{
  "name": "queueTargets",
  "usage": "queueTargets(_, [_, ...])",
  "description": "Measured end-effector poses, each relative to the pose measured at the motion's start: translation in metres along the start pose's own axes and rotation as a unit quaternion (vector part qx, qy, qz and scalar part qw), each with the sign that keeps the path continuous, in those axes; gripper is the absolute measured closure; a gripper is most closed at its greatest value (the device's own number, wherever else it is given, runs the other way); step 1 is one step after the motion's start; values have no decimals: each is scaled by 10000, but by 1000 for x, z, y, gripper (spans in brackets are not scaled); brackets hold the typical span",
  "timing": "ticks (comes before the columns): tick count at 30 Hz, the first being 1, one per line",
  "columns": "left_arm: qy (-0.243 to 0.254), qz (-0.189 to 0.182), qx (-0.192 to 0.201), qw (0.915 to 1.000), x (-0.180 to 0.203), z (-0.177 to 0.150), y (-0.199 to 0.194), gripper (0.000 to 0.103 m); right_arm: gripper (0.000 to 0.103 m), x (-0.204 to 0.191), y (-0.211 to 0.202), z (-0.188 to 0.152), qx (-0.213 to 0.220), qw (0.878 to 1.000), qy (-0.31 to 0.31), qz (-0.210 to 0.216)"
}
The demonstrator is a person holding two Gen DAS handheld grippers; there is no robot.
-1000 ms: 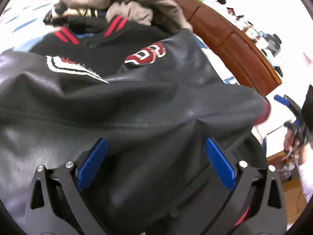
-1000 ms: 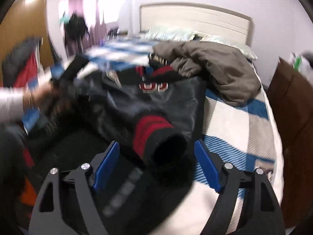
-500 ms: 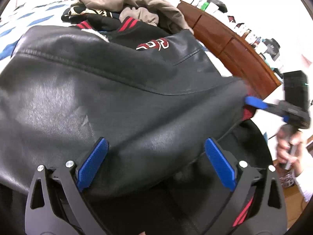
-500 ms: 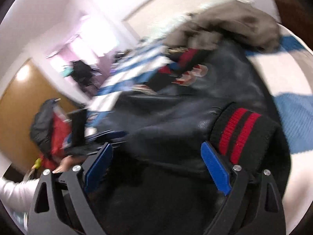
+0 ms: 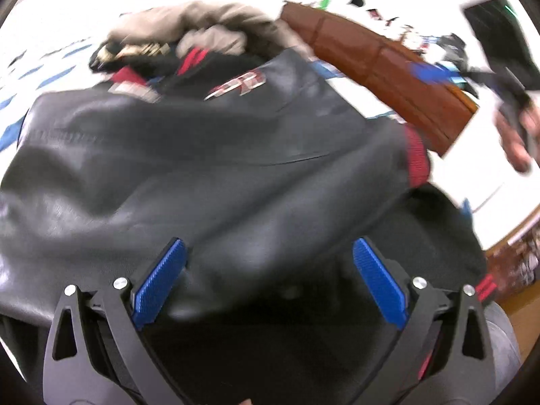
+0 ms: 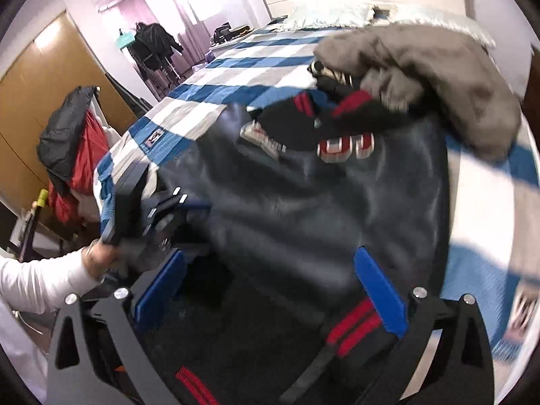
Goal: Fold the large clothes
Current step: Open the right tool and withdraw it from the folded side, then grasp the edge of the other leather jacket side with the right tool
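A black leather varsity jacket (image 5: 209,175) (image 6: 320,202) with red-and-white letters (image 6: 346,145) lies on the bed, one sleeve folded across its front. The sleeve's red-striped cuff (image 5: 416,158) sits at the jacket's right edge. My left gripper (image 5: 270,283) hangs open just over the folded sleeve, also showing as the left gripper (image 6: 179,209) in the right wrist view. My right gripper (image 6: 270,290) has its jaws opening wide above the jacket's lower part, nothing pinched between them; a red-striped knit band (image 6: 351,330) lies by its right finger. From the left wrist, the right gripper (image 5: 435,72) appears lifted at upper right.
A grey-brown coat (image 6: 422,77) is heaped beyond the jacket on the blue, white and grey checked bedcover (image 6: 236,77). A brown wooden cabinet (image 5: 378,64) flanks the bed on the right. A chair with red and black clothes (image 6: 74,152) and a wardrobe (image 6: 37,94) stand left.
The right gripper let go of the striped cuff, widened and pulled back and up from the jacket. The sleeve now lies flat across the front. The left gripper shifted a little along it.
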State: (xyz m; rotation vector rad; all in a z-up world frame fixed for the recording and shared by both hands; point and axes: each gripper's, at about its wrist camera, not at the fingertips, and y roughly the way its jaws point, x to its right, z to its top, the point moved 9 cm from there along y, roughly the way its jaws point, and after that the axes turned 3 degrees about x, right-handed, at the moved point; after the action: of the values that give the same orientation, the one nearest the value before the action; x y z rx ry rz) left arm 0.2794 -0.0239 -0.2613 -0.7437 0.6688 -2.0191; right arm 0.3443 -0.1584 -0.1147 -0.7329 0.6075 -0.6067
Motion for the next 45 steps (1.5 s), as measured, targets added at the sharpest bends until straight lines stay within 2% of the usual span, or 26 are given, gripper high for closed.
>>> queueTargets(4, [344,-228,280,9988,42,5,-7,5,5,27,51,21,-693,9965,-258,-383])
queueTargets(7, [606,-405,182,9972,70,1,1,5,5,52,86,-4,-1444,9876,-214,-585])
queueTargets(11, [996,-553,16,9935,99,-5,10,5,6,70,115,-32,-1951,9781,-241,-684])
queueTargets(13, [971,-623,-23,9933,103,-7,12,5,6,75,126,-48,-2198,9725,-259,-730])
queueTargets(14, [919,-650,-53,9936,104,-7,15,5,9,74,130,-55,-2321,9693,-328,-737])
queueTargets(16, [851,-664,-95,9941,103,-5,19,5,25,65,135,-64,-2451,9649,-588,-733])
queueTargets(20, [846,-672,-175,9940,101,-7,25,5,47,54,140,-77,-2556,9590,-845,-886])
queueTargets(22, [829,-619,-243,9943,98,-10,27,5,72,50,137,-78,-2491,9566,-1095,-1047])
queueTargets(24, [793,-582,-212,9949,93,-11,26,5,84,43,129,-74,-2360,9576,-1233,-1102])
queueTargets(25, [754,-546,-192,9955,89,-10,24,5,87,38,121,-71,-2251,9586,-1335,-1123])
queueTargets(29, [623,-246,105,9977,66,2,9,5,90,27,91,-54,-1853,9614,-1532,-1335])
queueTargets(31, [618,73,283,9977,47,10,2,5,91,19,72,-42,-1570,9624,-1623,-1509])
queueTargets(33, [528,291,361,9975,26,14,-2,5,91,12,53,-21,-1279,9600,-1775,-1749])
queueTargets(36, [303,497,459,9973,-2,20,-9,5,91,4,37,14,-1070,9581,-1889,-1868])
queueTargets(39, [-66,634,540,9965,-35,25,-16,5,91,9,35,42,-1017,9567,-1933,-1922])
queueTargets(41, [-222,777,609,9949,-51,28,-19,5,91,14,47,61,-1043,9548,-1956,-1980])
queueTargets(45, [-560,893,627,9924,-78,30,-24,5,91,33,82,72,-1328,9566,-1774,-1894])
